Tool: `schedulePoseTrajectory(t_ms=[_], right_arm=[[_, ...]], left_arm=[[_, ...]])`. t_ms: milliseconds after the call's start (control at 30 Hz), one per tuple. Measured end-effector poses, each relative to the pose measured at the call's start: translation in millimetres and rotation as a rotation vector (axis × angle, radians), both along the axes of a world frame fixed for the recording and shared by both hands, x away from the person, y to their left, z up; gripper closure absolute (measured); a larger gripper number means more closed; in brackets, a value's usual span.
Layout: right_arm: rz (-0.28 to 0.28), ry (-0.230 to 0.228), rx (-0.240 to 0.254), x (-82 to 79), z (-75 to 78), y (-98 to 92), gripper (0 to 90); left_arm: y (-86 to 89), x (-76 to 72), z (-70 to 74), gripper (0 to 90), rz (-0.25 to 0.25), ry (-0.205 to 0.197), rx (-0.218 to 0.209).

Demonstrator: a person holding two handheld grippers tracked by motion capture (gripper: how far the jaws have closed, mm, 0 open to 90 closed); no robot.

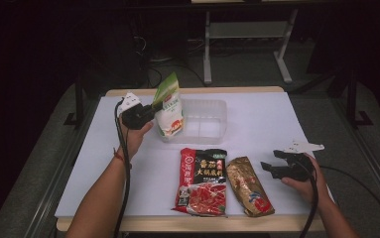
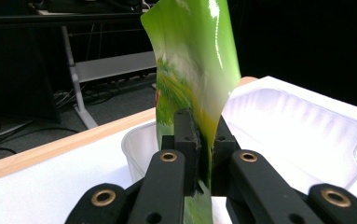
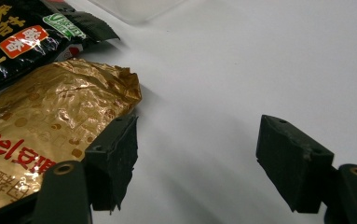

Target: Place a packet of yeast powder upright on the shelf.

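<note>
My left gripper (image 1: pixel 155 108) is shut on the top of a green and white pouch (image 1: pixel 169 106), which stands upright at the left end of a clear plastic tray (image 1: pixel 205 119). In the left gripper view its jaws pinch the pouch's glossy green top (image 2: pixel 192 70), with the tray (image 2: pixel 302 126) behind and to the right. My right gripper (image 1: pixel 269 168) rests low at the table's right and stands open with nothing between its jaws. In the right gripper view its fingertips (image 3: pixel 115 158) lie beside a gold foil packet (image 3: pixel 50 126).
A red and black sauce packet (image 1: pixel 203 181) lies flat at the table's front centre, with the gold foil packet (image 1: pixel 249 186) beside it on the right. White cloth covers the table (image 1: pixel 257 124). A dark floor and a desk frame (image 1: pixel 247 34) lie beyond.
</note>
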State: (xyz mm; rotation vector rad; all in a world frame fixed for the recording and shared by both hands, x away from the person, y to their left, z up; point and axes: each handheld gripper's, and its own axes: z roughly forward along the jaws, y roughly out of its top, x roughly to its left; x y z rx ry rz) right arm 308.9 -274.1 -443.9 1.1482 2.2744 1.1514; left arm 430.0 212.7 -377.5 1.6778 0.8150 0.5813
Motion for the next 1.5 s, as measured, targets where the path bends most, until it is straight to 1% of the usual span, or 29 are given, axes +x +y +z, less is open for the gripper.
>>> schedulePoseTrajectory(t_ms=[167,233,333,400,533,633,767,1000,1133,1167,1267,1333,1367,1433,1500], right_arm=[[-0.001,0.002,-0.001,-0.1,-0.1,-0.2,28.6],[-0.001,0.002,0.000,-0.3,-0.2,0.0,28.6],[0.002,0.004,0.001,-0.3,-0.5,0.5,28.6],[0.002,0.006,0.000,-0.5,-0.4,1.0,28.6],[0.006,0.004,-0.002,-0.5,-0.2,2.0,28.6],[0.006,0.009,-0.004,-0.1,-1.1,2.7,28.6],[0.008,0.010,-0.004,-0.4,-0.9,3.2,28.6],[0.011,0.012,-0.008,-0.2,-1.5,4.5,28.7],[0.015,0.012,-0.005,-0.1,-1.6,5.4,28.6],[0.016,0.014,-0.004,-0.3,-1.5,6.0,28.6],[0.026,0.018,0.004,0.1,-2.0,8.0,28.0],[0.037,0.028,0.009,0.7,-2.6,11.0,27.7],[0.043,0.030,0.008,0.8,-2.6,12.1,27.3],[0.060,0.035,0.006,1.3,-2.5,16.3,26.9],[0.080,0.040,0.003,1.9,-1.7,20.8,26.1]], left_arm=[[3.3,-6.3,0.5,83.2,-0.008,-0.009,0.025],[7.4,-10.2,0.7,82.8,-0.017,-0.011,0.031],[12.1,-16.0,2.0,82.2,-0.014,-0.031,0.057],[15.2,-18.7,2.4,81.4,-0.017,-0.028,0.056],[20.2,-27.8,3.2,80.0,-0.034,-0.043,0.089],[22.8,-34.8,0.7,78.9,-0.043,-0.047,0.117],[26.2,-43.5,-6.4,77.2,-0.057,-0.041,0.135],[33.5,-60.8,-20.2,72.6,-0.082,-0.027,0.197],[38.6,-69.3,-23.3,68.7,-0.091,-0.017,0.218],[40.0,-71.7,-24.0,67.2,-0.093,-0.019,0.231],[45.6,-82.2,-27.2,64.2,-0.103,-0.011,0.272],[50.7,-89.8,-29.8,61.9,-0.115,0.003,0.287],[53.4,-94.1,-31.4,60.9,-0.116,0.006,0.288],[59.5,-103.0,-34.4,57.5,-0.122,0.018,0.314],[67.3,-112.6,-37.2,54.5,-0.136,0.028,0.323]])
